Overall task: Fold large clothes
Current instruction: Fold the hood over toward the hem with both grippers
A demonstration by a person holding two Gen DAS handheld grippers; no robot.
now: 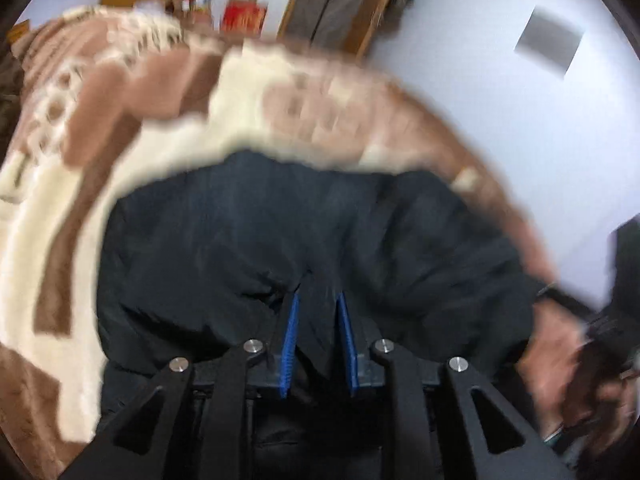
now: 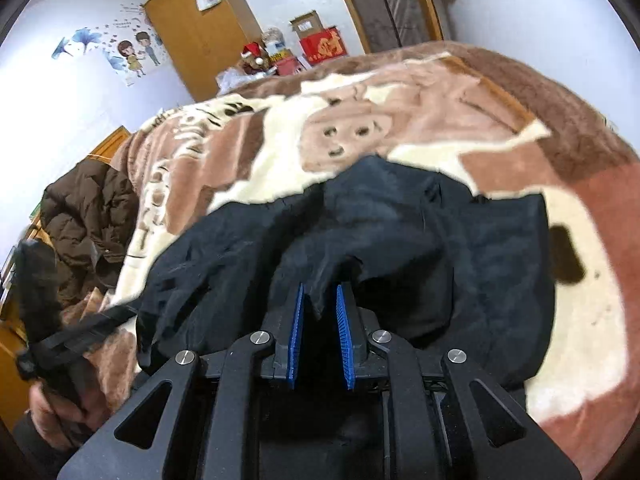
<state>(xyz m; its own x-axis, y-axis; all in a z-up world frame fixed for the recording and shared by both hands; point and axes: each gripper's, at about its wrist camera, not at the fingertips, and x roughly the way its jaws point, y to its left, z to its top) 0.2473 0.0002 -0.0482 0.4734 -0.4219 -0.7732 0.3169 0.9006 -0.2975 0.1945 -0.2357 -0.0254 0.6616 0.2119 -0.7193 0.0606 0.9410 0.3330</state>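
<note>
The black garment (image 2: 400, 240) lies crumpled on the brown-and-cream blanket (image 2: 400, 120), just ahead of your fingers. Your right gripper (image 2: 320, 300) stands slightly apart, a loose flap of cloth between its blue pads. Your left gripper (image 1: 318, 304) is likewise parted, cloth between, not pinched.

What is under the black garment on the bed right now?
The black garment lies on a brown-and-cream patterned blanket, which shows all around it. Whatever sits directly beneath the cloth, or between its folded layers, is covered and cannot be seen.
</note>
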